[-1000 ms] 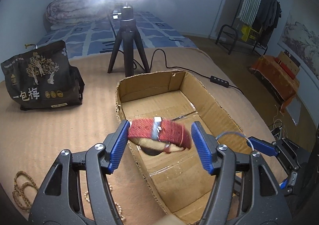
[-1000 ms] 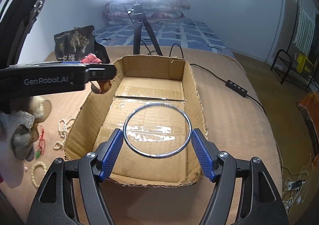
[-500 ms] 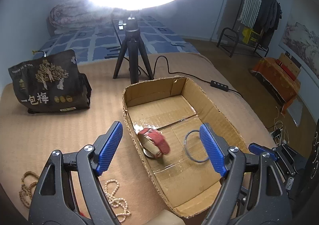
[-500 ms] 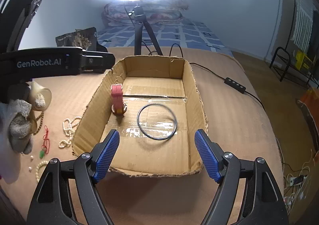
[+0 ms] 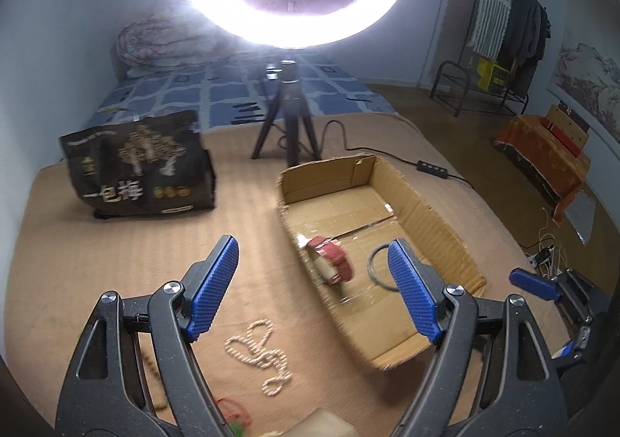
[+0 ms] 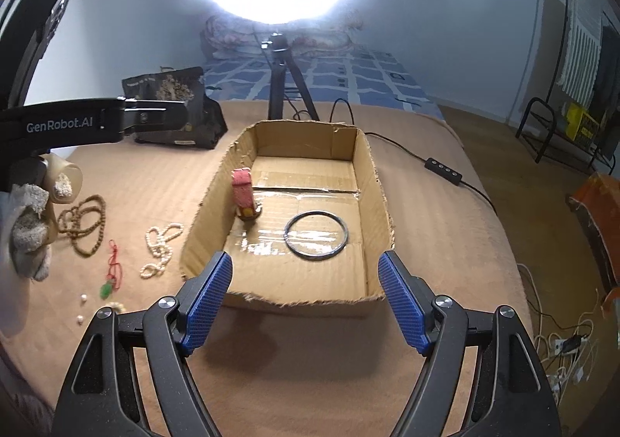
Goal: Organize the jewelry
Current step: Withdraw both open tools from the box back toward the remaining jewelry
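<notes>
Resting on a tan ribbed bed cover (image 6: 162,181): an open cardboard box (image 6: 372,181), flanked by a black printed bag (image 5: 139,165) and a ring light tripod (image 5: 288,119). Inside the box, near its left wall, a red fabric band (image 6: 243,189) standing on edge, with a thin dark bangle (image 6: 316,230) lying flat beside it. Hovering nearer the cameras, both spread wide and empty: left gripper (image 5: 314,289) over the box's left edge and a white bead strand (image 5: 259,355), right gripper (image 6: 304,301) at the box's near wall; further left, brown beads (image 6: 83,220) and a red cord (image 6: 113,266).

In the cardboard box (image 6: 372,165), the red bracelet (image 6: 244,189) stands left of the ring (image 6: 316,239), pearl strand (image 6: 161,249) outside left
</notes>
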A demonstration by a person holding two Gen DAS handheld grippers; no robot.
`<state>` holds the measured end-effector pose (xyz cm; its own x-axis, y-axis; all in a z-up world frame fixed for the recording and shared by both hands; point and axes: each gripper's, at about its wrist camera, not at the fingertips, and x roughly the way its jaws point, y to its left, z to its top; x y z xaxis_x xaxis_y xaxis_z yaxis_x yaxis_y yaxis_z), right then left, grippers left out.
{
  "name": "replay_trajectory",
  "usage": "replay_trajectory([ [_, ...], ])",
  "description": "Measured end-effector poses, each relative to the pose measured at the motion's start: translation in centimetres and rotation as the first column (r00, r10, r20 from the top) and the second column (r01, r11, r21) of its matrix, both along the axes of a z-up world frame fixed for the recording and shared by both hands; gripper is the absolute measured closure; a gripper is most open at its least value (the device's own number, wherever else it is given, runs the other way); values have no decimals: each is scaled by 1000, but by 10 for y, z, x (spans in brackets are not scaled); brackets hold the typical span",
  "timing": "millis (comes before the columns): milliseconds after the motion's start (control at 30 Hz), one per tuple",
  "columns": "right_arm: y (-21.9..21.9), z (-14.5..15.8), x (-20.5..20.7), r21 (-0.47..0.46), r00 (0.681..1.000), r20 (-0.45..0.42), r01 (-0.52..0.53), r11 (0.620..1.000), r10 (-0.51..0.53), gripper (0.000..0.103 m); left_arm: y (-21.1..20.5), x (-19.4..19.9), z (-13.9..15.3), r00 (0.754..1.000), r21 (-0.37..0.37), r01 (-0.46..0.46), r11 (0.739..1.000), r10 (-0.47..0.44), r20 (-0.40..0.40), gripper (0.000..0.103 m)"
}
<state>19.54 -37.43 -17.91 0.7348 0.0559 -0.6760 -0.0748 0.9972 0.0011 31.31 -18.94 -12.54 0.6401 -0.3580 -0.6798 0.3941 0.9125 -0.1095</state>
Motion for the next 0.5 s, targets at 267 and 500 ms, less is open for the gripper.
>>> replay_trajectory([
  [267, 29, 2, -17, 21, 997, -21, -75, 997, 75, 25, 71, -19, 1, 998, 34, -67, 997, 67, 9, 21],
  [500, 63, -1, -28, 20, 985, -47, -162, 987, 163, 25, 137, -42, -8, 990, 58, -142, 988, 142, 0, 21],
])
